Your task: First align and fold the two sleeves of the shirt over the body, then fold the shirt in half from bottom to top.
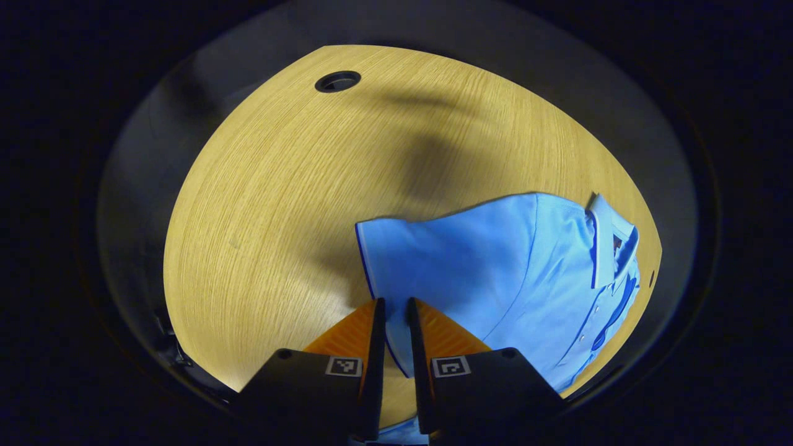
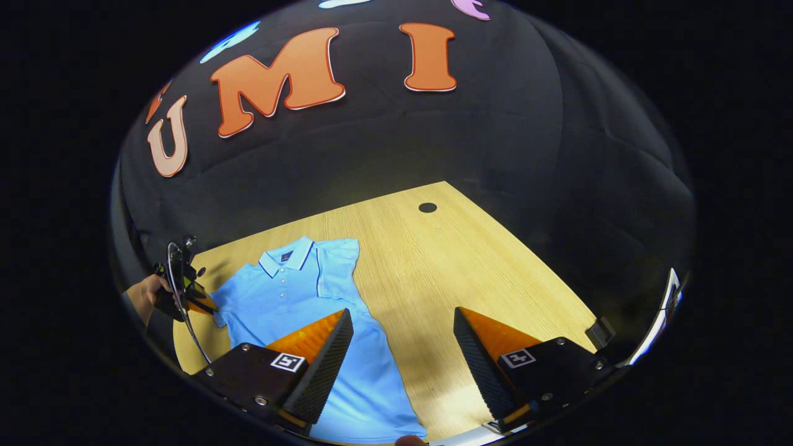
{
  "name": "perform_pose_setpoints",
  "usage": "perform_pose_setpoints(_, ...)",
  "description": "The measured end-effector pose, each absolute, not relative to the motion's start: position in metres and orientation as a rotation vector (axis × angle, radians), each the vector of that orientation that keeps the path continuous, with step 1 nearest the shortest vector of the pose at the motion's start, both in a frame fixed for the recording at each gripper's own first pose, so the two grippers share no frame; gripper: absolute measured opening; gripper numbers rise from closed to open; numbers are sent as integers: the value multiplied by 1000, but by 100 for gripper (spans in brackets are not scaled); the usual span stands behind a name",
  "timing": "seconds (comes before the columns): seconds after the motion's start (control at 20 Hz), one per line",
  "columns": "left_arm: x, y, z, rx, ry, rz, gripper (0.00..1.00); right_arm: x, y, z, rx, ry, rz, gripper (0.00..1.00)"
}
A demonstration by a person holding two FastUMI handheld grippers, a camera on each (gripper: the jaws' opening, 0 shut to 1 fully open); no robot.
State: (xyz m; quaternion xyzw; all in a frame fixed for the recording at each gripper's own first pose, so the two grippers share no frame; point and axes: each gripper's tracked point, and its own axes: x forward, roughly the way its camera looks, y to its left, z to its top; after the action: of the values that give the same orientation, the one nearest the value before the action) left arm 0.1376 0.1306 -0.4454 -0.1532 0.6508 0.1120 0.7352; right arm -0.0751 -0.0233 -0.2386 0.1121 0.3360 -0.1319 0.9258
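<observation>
A light blue polo shirt [image 2: 291,303] lies flat on the wooden table [image 2: 433,260], collar toward the far wall. In the left gripper view, the hem of one short sleeve [image 1: 427,260] runs between the fingers of my left gripper [image 1: 395,306], which is shut on it. The collar [image 1: 604,241] lies to the right. In the right gripper view, a hand holds that left gripper [image 2: 207,306] at the shirt's left sleeve. The other sleeve [image 2: 337,263] appears folded inward over the body. My right gripper [image 2: 401,316] hangs open above the shirt's right edge, holding nothing.
The table [image 1: 279,186] has a round cable hole [image 1: 337,81] near its far edge, also seen as the hole [image 2: 427,207] in the right gripper view. A small dark fitting [image 2: 600,331] sits at the table's right edge. Bare wood stretches right of the shirt.
</observation>
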Motion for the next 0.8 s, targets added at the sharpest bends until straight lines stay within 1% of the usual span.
perform_pose_setpoints(0.05,144,134,-447,-336,1405,246,28,-76,-23,-239,228,691,-268,99)
perform_pose_setpoints(0.15,145,134,-444,-369,1386,252,11,-75,-26,-237,225,693,-263,99)
perform_pose_setpoints(0.35,147,121,-445,-396,1369,204,11,-75,-30,-236,232,691,-263,99)
perform_pose_setpoints(0.5,154,120,-434,-397,1330,173,11,-76,-34,-235,233,688,-266,99)
perform_pose_setpoints(0.8,172,102,-405,-268,1261,86,11,-76,-37,-235,249,701,-246,99)
